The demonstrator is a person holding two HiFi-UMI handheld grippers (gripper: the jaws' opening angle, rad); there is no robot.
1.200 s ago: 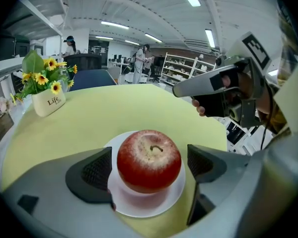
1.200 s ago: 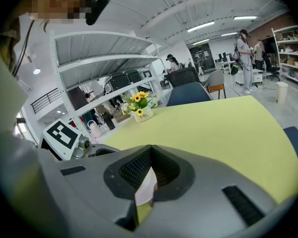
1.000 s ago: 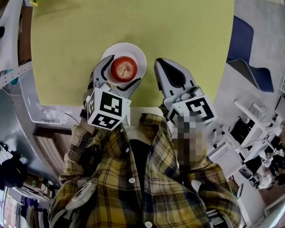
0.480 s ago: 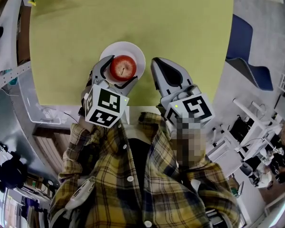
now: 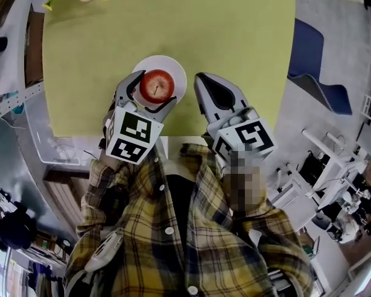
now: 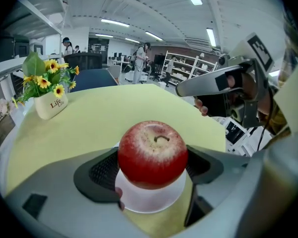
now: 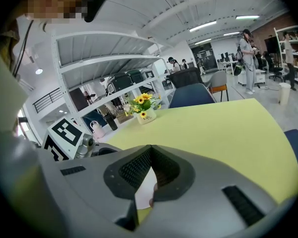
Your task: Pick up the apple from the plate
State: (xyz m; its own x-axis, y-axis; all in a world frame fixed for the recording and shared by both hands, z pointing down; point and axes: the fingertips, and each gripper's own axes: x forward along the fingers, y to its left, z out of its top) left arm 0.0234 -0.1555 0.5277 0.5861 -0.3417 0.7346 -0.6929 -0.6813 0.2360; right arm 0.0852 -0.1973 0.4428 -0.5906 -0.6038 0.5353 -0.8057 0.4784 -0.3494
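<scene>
Noting what is hidden first: in the head view the marker cube (image 5: 133, 138) covers the hand behind the left gripper (image 5: 153, 93), and the person's plaid shirt (image 5: 191, 240) fills the near part of the frame. The red apple (image 5: 157, 85) hides the middle of the white plate (image 5: 179, 72), and the gripper body hides the plate's near rim. The flower vase (image 6: 50, 104) at the far left corner of the yellow-green table (image 5: 235, 42) is cut off by the top edge in the head view. In the left gripper view it shows whole, with "Life" printed on it. Left gripper: jaws wide and just been closing, with the apple between them and both ribbed pads (image 6: 102, 171) against its sides. The apple sits over the plate, stem up. Cannot tell whether its underside rests on the plate or is clear of it. Right gripper (image 7: 150, 175): jaws together, pads meeting, nothing between them. It is held just right of the plate over the table's near edge. Only a sliver of the plate shows through the gap under its pads.
</scene>
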